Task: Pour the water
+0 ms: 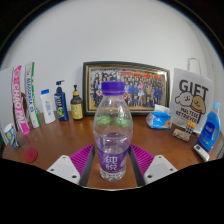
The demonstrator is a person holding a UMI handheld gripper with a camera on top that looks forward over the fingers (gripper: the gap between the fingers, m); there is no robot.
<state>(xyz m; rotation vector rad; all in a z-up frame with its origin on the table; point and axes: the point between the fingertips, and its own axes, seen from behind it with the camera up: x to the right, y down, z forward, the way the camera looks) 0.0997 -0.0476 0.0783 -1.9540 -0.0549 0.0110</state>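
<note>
Water bottle (113,130) stands upright on the worktop (60,148), clear plastic, purple cap, purple-and-white label low on the body with a green-tinted band above it. Bottle sits between the fingers (70,167); magenta pads flank its lower part on either side. Whether the pads actually press on the bottle or leave a sliver of gap cannot be told from this view. Gripper (112,166) low, level with the bottle's base.

Directly behind the bottle: framed group photograph (126,88) leaning against the pale wall. Left of the bottle, along the wall: dark pump bottle (61,101), amber bottle (77,103) just beside it, white container (47,106), then tall pink and green packets (24,98) standing upright. Right of the bottle: white bag printed "GIFT" (190,105), a blue-and-white pack (159,119) before it, and a blue bottle (210,128) farthest right. Worktop surface is reddish-brown wood.
</note>
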